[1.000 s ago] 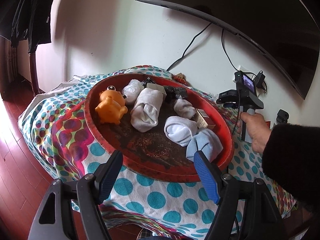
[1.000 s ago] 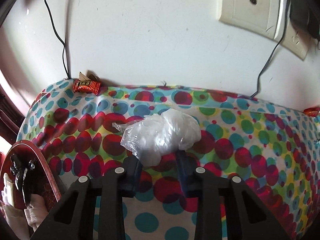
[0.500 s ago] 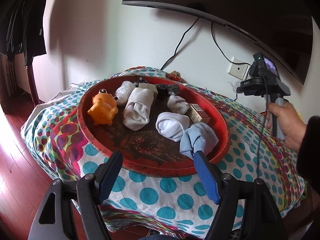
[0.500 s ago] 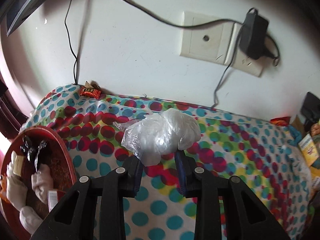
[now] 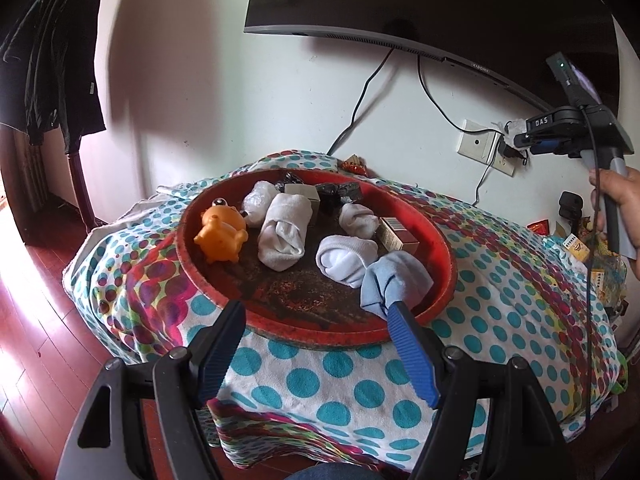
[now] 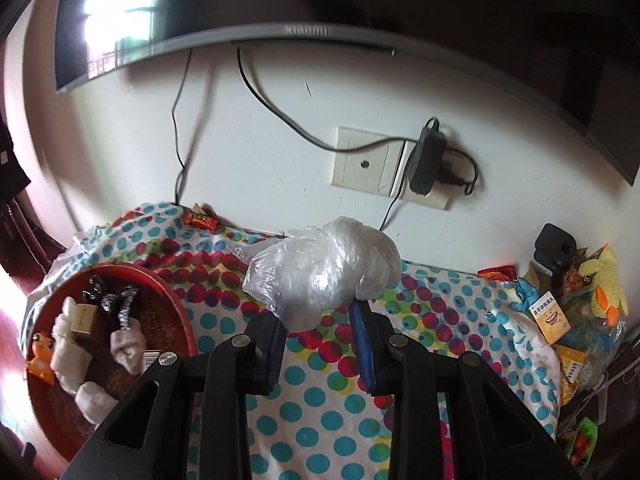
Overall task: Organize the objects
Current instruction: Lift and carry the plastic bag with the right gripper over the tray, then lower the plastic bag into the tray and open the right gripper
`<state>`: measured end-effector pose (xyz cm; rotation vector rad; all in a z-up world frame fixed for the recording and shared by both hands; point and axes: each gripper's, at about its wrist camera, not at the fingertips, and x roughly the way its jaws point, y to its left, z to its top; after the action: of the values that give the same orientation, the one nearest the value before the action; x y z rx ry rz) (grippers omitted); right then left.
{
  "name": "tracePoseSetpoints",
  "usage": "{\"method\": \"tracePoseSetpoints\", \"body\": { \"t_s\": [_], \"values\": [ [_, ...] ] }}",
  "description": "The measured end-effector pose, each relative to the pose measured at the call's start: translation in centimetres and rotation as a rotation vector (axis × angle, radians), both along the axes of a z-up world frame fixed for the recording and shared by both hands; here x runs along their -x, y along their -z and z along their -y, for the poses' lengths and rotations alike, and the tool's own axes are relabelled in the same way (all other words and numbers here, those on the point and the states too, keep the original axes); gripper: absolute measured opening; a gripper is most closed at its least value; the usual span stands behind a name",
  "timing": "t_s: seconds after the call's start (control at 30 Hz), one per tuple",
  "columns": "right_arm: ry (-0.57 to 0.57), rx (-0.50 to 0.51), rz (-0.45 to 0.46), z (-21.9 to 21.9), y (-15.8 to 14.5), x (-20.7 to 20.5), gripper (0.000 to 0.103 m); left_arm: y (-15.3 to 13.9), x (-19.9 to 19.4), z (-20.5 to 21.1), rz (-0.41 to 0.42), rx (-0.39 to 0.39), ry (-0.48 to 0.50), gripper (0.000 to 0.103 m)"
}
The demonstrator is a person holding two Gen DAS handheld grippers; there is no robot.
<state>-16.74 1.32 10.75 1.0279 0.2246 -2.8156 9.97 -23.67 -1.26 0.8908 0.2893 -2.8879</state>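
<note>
My right gripper (image 6: 318, 320) is shut on a crumpled clear plastic bag (image 6: 324, 270), held high above the dotted tablecloth (image 6: 320, 408). In the left wrist view the same gripper (image 5: 520, 138) shows at the far right, up by the wall socket, in a person's hand (image 5: 618, 196). My left gripper (image 5: 316, 320) is open and holds nothing, near the front rim of the round red tray (image 5: 312, 334). The tray holds an orange toy (image 5: 222, 234), rolled white socks (image 5: 284, 232), a light blue sock (image 5: 394, 282), small boxes (image 5: 398, 234) and a black wrapper (image 5: 340, 192).
A wall-mounted TV (image 5: 400, 4) hangs over the table with cables running down. A socket with a black adapter (image 6: 426, 160) is on the wall. Snack packets and a yellow plush toy (image 6: 602, 284) crowd the right end. A red candy wrapper (image 6: 200, 218) lies by the wall.
My right gripper has risen well above the tablecloth with the plastic bag in it, so the socket and TV come into view. My left gripper has drawn back slightly from the tray.
</note>
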Motion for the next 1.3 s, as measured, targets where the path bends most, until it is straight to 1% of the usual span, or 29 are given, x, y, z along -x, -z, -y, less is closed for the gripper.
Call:
{"method": "tracePoseSetpoints", "body": {
  "t_s": [0.13,0.27,0.43,0.53,0.63,0.73,0.9,1.0,1.1,1.2,1.3],
  "values": [
    [-0.034,-0.017,-0.027,1.0,-1.4,-2.3,0.028,-1.1,-1.3,0.5,-0.025,0.019,-0.025,0.075],
    [-0.067,-0.022,-0.044,2.1,-1.9,-4.1,0.028,-1.6,-3.0,1.9,-0.039,0.044,-0.064,0.075],
    [-0.104,-0.022,-0.041,4.0,-1.6,-5.6,0.028,-1.7,-5.3,4.6,-0.038,0.043,-0.136,0.075],
    [-0.127,-0.015,-0.030,5.5,-0.8,-6.2,0.028,-1.7,-5.9,6.0,-0.036,0.026,-0.170,0.075],
    [-0.163,-0.011,-0.016,7.5,0.2,-6.8,0.028,-1.4,-5.7,6.8,-0.028,0.014,-0.190,0.075],
    [-0.208,-0.005,-0.001,9.7,1.3,-7.7,0.028,-0.9,-5.3,6.9,-0.011,0.018,-0.187,0.075],
    [-0.302,-0.021,0.039,14.3,4.2,-9.4,0.028,-0.4,-4.8,7.3,0.008,0.014,-0.183,0.075],
    [-0.345,-0.021,0.065,16.3,5.9,-10.3,0.028,-0.1,-4.5,8.0,0.017,-0.007,-0.200,0.075],
    [-0.388,-0.010,0.097,18.1,7.6,-11.4,0.028,0.3,-4.4,8.8,0.034,-0.032,-0.220,0.075],
    [-0.437,-0.027,0.119,19.8,9.2,-12.7,0.028,0.4,-4.4,9.2,0.039,-0.050,-0.232,0.075],
    [-0.461,-0.033,0.135,20.7,10.1,-13.3,0.028,0.6,-4.2,9.2,0.047,-0.045,-0.228,0.075]
  ]
}}
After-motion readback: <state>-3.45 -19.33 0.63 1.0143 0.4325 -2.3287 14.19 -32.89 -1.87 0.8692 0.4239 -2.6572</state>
